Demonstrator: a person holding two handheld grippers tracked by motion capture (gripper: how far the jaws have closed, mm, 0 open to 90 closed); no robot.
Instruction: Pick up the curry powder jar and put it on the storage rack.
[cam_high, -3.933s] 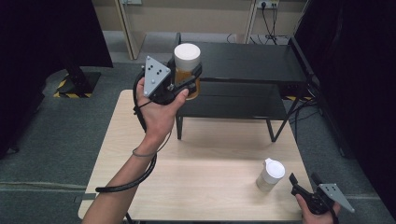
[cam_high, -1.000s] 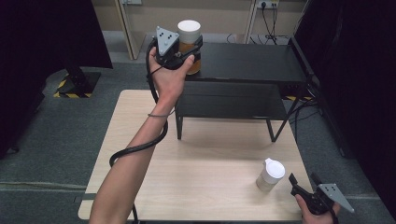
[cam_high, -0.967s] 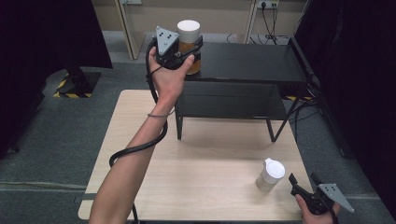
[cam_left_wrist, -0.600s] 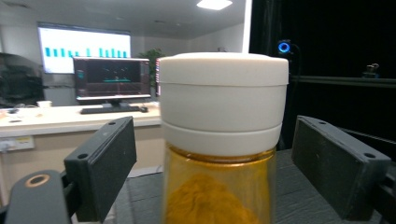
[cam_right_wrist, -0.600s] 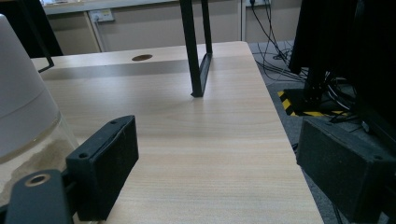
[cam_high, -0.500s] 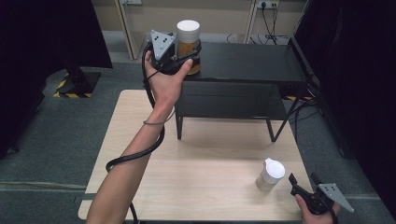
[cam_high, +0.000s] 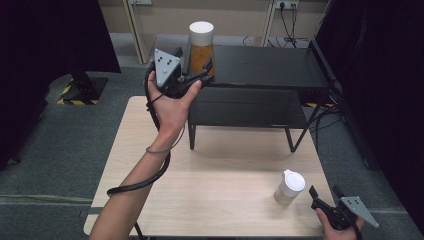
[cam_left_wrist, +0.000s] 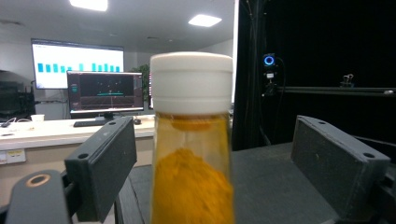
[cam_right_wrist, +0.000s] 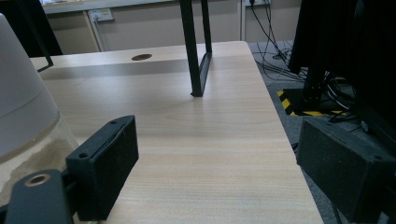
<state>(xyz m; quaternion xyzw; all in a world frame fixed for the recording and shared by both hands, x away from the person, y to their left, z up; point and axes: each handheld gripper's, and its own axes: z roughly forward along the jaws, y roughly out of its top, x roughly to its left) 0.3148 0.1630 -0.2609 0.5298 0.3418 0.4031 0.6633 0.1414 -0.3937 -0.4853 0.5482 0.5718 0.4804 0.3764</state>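
A clear jar of orange powder (cam_high: 201, 47) with a white lid stands upright on the left end of the black stand's top (cam_high: 265, 65). My left gripper (cam_high: 204, 70) is just in front of it, raised in the left hand. Its jaws have just been opening. In the left gripper view the orange jar (cam_left_wrist: 191, 140) is between the jaws with a gap on each side. A second jar (cam_high: 290, 187), white-lidded with pale contents, stands on the wooden table (cam_high: 225, 165) near its front right. My right gripper (cam_high: 324, 194) is open beside it, with nothing between its jaws.
The black stand has a lower shelf (cam_high: 245, 107) and thin legs on the table's far half. In the right gripper view the pale jar (cam_right_wrist: 23, 116) is at the left edge and a stand leg (cam_right_wrist: 194, 51) is ahead. Cables lie on the floor at right.
The left gripper has let go of the orange jar and drawn back toward me and down a little; the jar stays on the stand's top. The right gripper has not moved.
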